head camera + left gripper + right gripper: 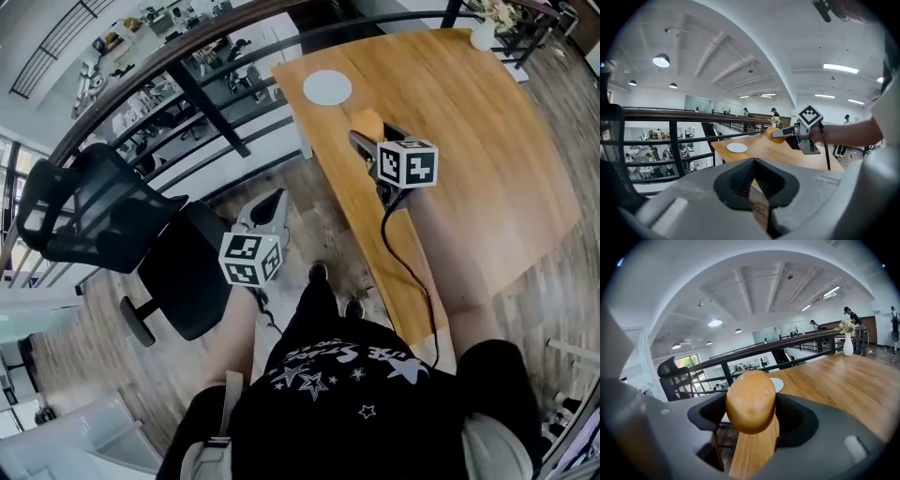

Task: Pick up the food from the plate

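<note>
1. Your right tool [750, 423] grips the food [751, 401], smooth and rounded, across its middle, with the jaws wide; the plate [777, 384] lies ahead.
2. It's probably light and slippery, so that central hold suits it.
3. Your left tool [757, 190] is closed and empty.

Black mesh chair [94, 211] near wooden table [487, 169]

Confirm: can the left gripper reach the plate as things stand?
Probably yes. The left gripper hangs beside the table, the plate lies bare near its corner, and nothing stands between them; the right gripper, holding the food, sits aside.
</note>
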`<move>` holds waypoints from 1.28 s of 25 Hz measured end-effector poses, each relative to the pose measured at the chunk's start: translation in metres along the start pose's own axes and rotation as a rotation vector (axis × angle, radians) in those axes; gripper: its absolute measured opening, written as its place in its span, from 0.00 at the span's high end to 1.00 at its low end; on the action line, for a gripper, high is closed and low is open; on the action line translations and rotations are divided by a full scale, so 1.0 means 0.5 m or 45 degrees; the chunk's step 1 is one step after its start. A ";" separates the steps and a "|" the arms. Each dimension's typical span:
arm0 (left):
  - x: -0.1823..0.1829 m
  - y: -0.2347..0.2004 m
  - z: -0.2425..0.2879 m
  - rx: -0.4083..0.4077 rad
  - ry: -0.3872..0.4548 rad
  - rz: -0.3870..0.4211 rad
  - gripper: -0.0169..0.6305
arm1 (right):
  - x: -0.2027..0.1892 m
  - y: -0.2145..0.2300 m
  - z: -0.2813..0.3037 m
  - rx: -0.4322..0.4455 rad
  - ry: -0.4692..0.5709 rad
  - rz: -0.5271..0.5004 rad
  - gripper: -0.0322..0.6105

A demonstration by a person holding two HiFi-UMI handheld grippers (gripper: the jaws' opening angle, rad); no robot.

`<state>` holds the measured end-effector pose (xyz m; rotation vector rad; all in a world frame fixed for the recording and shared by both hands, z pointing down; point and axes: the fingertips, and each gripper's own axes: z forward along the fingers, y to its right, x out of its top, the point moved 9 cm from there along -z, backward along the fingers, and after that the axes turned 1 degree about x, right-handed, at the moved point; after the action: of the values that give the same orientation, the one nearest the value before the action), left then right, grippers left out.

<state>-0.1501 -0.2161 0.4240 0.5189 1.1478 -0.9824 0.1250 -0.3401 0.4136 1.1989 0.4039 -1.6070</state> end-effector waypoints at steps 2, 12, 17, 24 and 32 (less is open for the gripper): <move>-0.011 0.028 -0.025 0.007 -0.001 -0.007 0.97 | -0.015 -0.005 -0.041 0.017 0.011 0.013 0.43; -0.068 0.157 -0.107 0.008 0.004 -0.006 0.97 | -0.115 -0.017 -0.207 0.082 0.076 0.113 0.43; -0.096 0.201 -0.111 -0.016 -0.016 -0.013 0.97 | -0.162 -0.006 -0.269 0.136 0.149 0.171 0.43; -0.109 0.210 -0.093 -0.089 -0.057 -0.014 0.97 | -0.196 -0.017 -0.317 0.094 0.170 0.151 0.43; -0.134 0.235 -0.152 -0.204 -0.077 0.008 0.97 | -0.265 -0.077 -0.405 -0.015 0.176 0.193 0.43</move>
<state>-0.0944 -0.0725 0.4431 0.3617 1.1590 -0.8865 0.1862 -0.1030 0.4248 1.3051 0.3999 -1.3953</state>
